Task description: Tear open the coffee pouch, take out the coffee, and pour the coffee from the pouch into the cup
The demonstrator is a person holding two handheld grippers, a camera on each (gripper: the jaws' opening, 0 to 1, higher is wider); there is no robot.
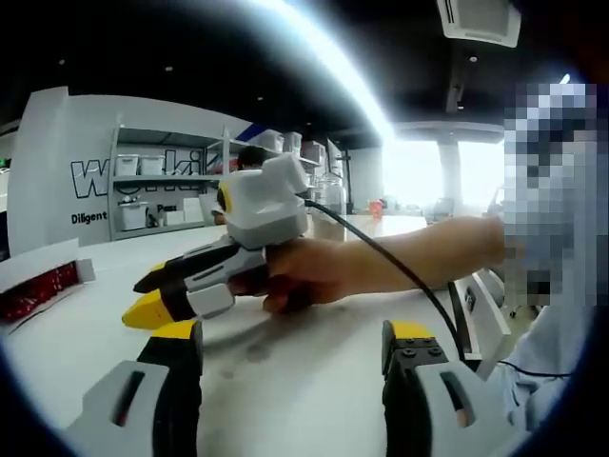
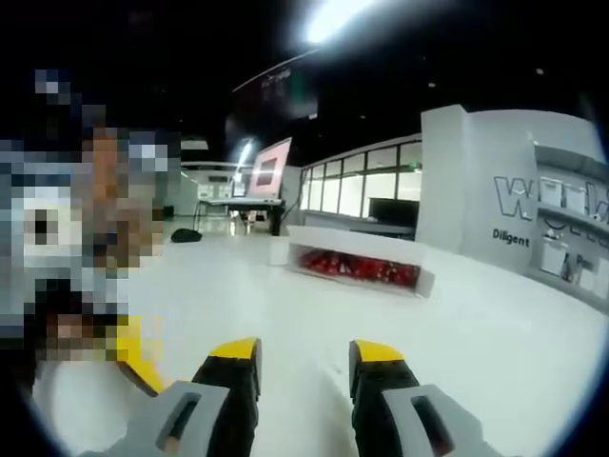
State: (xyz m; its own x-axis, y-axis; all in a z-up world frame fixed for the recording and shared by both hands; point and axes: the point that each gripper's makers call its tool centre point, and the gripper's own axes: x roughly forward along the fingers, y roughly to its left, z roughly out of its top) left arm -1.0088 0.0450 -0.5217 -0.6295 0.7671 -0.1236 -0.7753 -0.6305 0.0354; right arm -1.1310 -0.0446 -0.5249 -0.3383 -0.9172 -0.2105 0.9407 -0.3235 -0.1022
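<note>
From my right tool [image 2: 303, 367] I see its two yellow-tipped jaws rising at the bottom of the frame, parted with nothing between them. Ahead lies the white desk [image 2: 476, 324]. Just above center sits a long white box [image 2: 357, 262] of red packets. Windows [image 2: 357, 190] line the background.

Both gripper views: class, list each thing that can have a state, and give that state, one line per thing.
Left tool: open, empty, above the white table.
Right tool: open, empty; held in a hand.
White box: open-topped, red packets inside, resting on the table.
</note>
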